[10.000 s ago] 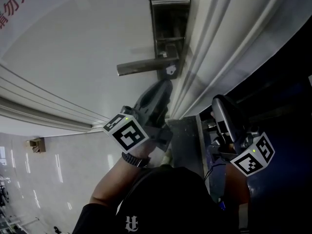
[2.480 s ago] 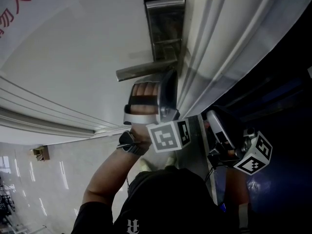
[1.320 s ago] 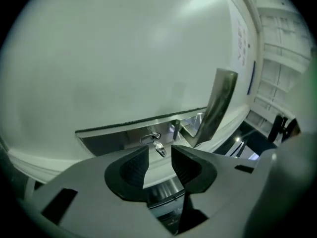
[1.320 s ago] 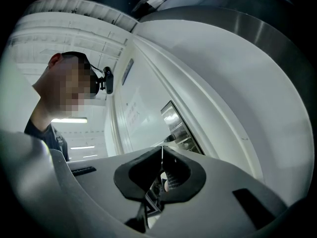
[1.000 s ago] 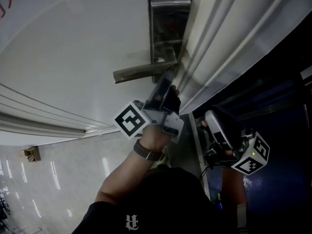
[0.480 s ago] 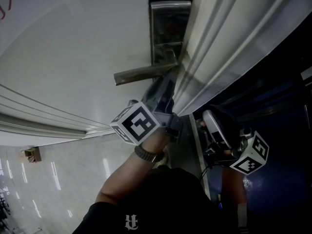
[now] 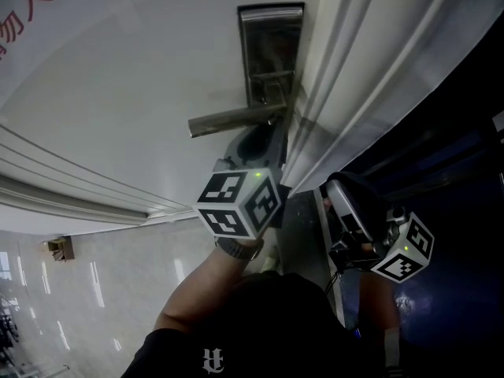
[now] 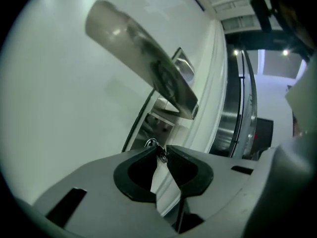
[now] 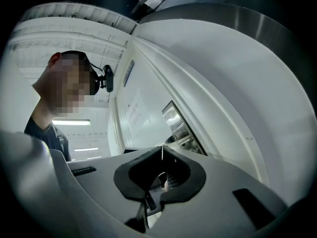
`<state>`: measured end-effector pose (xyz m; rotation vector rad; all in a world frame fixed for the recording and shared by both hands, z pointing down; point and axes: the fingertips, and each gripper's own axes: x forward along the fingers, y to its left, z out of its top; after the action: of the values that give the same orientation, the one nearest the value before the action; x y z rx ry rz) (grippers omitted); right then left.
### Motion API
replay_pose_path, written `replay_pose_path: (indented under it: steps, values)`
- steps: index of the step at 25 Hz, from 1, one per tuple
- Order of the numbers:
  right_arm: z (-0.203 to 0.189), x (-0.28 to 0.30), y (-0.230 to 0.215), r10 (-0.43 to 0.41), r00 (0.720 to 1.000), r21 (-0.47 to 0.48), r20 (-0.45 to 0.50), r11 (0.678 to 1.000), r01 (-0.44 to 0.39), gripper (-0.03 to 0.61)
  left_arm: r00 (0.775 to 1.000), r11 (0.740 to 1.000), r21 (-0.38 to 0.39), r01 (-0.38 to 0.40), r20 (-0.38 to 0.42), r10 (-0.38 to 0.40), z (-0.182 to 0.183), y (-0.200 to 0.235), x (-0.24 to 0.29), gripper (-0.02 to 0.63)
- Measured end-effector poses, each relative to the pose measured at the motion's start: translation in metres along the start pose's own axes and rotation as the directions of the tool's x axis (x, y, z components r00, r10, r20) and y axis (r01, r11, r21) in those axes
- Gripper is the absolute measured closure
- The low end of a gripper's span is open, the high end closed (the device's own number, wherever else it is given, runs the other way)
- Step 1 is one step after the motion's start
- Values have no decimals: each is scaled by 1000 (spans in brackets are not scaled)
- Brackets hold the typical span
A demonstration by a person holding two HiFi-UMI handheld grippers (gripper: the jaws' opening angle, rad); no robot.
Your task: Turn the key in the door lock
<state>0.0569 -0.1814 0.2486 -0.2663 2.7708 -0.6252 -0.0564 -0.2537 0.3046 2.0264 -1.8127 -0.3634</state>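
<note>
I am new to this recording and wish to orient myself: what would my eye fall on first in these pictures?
First, the tall brushed-steel lock plate with its long steel lever handle, high on the white door. Just under the handle, the left claw, whose jaws have just been closing, pinches a small metal key at its tips. The right claw hangs shut at the lower right.
</note>
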Motion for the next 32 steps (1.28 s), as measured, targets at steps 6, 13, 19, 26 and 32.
replay_pose_path:
  steps: [6, 13, 19, 26, 32]
  values:
    - [-1, -3, 0, 18, 1000, 4, 2, 1000, -18, 561, 995, 939, 335, -80, -28, 95, 0, -3, 0, 551]
    - [-3, -7, -2, 15, 1000, 5, -3, 1000, -15, 561, 972, 650, 740, -173, 20, 236, -1, -8, 1, 555]
    - [-7, -10, -7, -18, 1000, -46, -24, 999, 17, 561, 953, 274, 950, -150, 65, 297, -6, -11, 1, 572]
    - [-17, -8, -14, -50, 997, -97, -60, 994, 44, 561, 948, -149, 988, -42, 86, 305, -11, -13, 2, 588]
    - [-26, -5, -16, -75, 993, -145, -91, 988, 61, 561, 955, -409, 912, 28, 96, 281, -12, -13, 1, 596]
